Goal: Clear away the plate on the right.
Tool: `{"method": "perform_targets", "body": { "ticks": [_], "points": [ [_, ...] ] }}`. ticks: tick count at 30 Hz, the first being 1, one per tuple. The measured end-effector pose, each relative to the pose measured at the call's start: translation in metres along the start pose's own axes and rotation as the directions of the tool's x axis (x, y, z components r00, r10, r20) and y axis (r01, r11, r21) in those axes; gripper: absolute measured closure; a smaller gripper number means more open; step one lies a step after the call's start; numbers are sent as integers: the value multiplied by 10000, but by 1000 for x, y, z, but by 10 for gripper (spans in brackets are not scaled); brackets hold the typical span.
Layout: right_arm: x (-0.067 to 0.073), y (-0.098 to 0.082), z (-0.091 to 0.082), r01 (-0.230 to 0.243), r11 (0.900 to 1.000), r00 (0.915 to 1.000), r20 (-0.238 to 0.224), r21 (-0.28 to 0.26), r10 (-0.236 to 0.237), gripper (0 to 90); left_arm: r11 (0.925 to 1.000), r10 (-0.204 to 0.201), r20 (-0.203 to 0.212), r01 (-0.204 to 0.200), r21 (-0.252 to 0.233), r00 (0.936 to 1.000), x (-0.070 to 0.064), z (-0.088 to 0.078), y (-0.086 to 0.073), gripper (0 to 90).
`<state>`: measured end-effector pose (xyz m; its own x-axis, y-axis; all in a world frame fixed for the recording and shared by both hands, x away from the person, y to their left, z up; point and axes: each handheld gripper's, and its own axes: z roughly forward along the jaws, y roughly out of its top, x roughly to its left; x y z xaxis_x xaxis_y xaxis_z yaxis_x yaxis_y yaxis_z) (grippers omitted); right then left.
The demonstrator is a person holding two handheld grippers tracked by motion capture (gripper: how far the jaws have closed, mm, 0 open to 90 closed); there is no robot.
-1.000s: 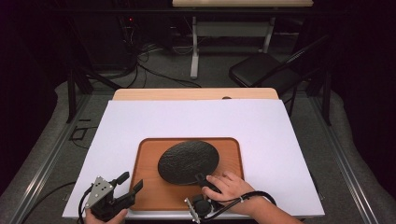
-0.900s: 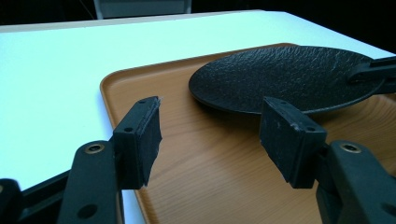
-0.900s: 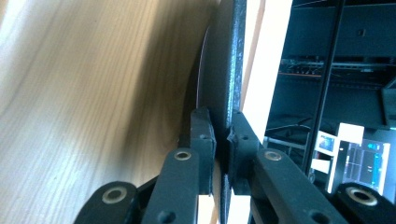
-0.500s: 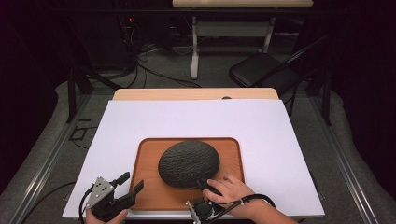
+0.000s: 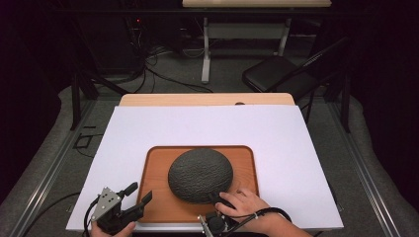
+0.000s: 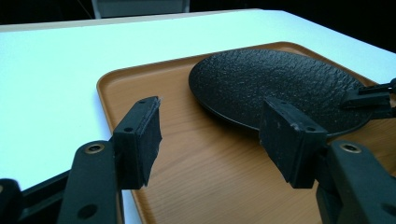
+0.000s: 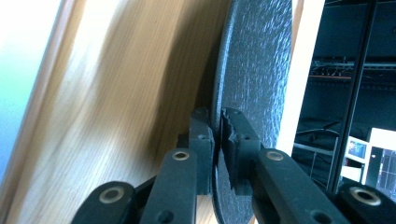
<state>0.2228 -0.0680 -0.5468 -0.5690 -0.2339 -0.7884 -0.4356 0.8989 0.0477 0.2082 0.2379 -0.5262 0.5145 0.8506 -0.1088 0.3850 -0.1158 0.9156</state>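
Here, a round black plate (image 5: 200, 175) with a bumpy top sits on a brown wooden tray (image 5: 249, 163). The tray lies on the white bench (image 5: 207, 126), close to the near edge and about in the middle from side to side. The plate is in the middle of the tray.

The right claw (image 5: 218, 200) is at the near rim of the plate, under the person's right hand (image 5: 244, 205). In the right gripper view its two jaws are pressed close on the thin rim of the plate (image 7: 254, 70), one jaw above and one below. So it is pinching the plate's edge. That view is turned on its side, so the plate looks like it stands up. I cannot tell if the near rim has come up off the tray.

The left claw (image 5: 138, 195) hangs over the near left corner of the tray. Its jaws are spread wide with nothing between them. In the left gripper view the plate (image 6: 280, 86) lies ahead of it and off to its right, not touching.

The right claw is the nearer one. I think any next move of the plate starts from that pinch at the near rim
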Motion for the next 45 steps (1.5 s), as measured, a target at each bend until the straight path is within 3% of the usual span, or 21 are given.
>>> {"method": "perform_targets", "body": {
  "ticks": [5,15,25,33,45],
  "points": [
    [0,-5,3,-174,9998,9987,-470,103,179,762,10000,8,10,-8,13,10000,0,0,0,387],
    [-1,-4,6,-78,9999,9962,-865,135,90,649,10000,-13,26,13,15,10000,0,0,0,386],
    [-6,-6,2,-149,9997,9968,-787,-175,135,529,10000,-14,44,14,42,10000,-1,1,0,386],
    [-7,-6,-5,-467,9985,9953,-859,-287,441,510,10000,-52,55,52,56,10000,-1,1,0,385],
    [-7,-1,-24,-460,9965,9981,-441,-701,430,509,10000,-46,93,45,56,9999,-1,1,-1,383]
  ]
}}
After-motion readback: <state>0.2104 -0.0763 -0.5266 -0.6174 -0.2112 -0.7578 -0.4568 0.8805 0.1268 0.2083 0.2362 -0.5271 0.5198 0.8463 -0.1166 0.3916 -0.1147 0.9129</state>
